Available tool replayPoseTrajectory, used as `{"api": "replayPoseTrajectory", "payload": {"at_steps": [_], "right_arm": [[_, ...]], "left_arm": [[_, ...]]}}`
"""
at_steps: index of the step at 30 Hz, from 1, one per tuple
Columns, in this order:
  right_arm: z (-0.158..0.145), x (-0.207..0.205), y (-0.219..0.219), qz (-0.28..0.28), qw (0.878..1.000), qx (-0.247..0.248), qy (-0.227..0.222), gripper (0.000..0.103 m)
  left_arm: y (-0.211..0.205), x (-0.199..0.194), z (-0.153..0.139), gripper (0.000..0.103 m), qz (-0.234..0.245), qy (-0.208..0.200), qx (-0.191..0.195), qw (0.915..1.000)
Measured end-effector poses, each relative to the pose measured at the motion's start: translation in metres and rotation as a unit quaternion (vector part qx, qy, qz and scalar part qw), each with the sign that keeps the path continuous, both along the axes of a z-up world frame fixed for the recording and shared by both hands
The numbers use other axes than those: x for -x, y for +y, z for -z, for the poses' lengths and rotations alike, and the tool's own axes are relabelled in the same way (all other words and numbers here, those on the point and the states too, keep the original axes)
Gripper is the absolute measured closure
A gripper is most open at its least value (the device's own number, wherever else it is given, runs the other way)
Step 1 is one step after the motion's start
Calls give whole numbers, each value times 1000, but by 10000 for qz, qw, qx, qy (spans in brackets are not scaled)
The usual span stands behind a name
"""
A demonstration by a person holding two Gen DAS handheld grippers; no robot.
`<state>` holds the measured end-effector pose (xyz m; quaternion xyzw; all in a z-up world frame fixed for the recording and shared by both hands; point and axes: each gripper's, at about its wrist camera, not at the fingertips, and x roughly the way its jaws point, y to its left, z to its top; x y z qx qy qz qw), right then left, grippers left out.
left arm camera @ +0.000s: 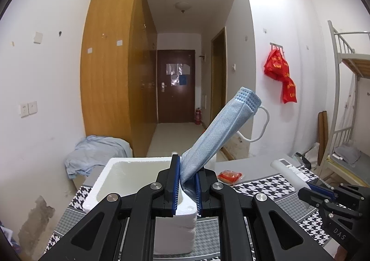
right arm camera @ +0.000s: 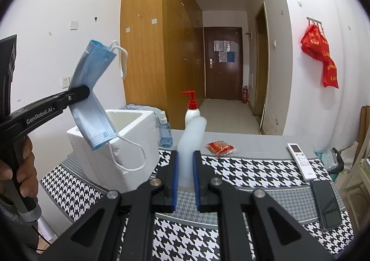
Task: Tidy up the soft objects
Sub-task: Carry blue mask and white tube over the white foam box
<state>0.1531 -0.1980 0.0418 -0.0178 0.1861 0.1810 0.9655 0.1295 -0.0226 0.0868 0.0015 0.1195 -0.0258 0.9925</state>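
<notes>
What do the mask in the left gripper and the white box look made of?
Mask: soft pleated nonwoven fabric, matte blue, with dotted embossed edges and elastic loops. White box: expanded foam, probably polystyrene, with thick walls, a grainy matte surface and crumbly chipped edges.

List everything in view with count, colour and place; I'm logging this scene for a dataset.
face mask: 1, blue, held above the box
foam box: 1, white, table's left end
soft tube: 1, translucent white, held over the table
pump bottle: 1, white with red pump, behind the box
spray bottle: 1, clear blue, beside the pump bottle
snack packet: 1, red, mid table
remote: 1, white, table's right
phone: 1, black, near the remote
tablecloth: 1, black-white houndstooth
left gripper: shut on the mask
right gripper: shut on the tube
</notes>
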Motion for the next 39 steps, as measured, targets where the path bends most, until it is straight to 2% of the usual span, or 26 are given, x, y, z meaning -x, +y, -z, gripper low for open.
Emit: {"api": "replayPoseTrajectory", "payload": {"at_steps": [25, 39], "right_arm": [[-13, -13, 35, -383, 9991, 125, -152, 88], [-22, -17, 56, -759, 9967, 133, -245, 88]], "left_arm": [[38, -7, -14, 90, -542, -170, -54, 9984], [60, -11, -9, 90, -851, -66, -47, 9963]]}}
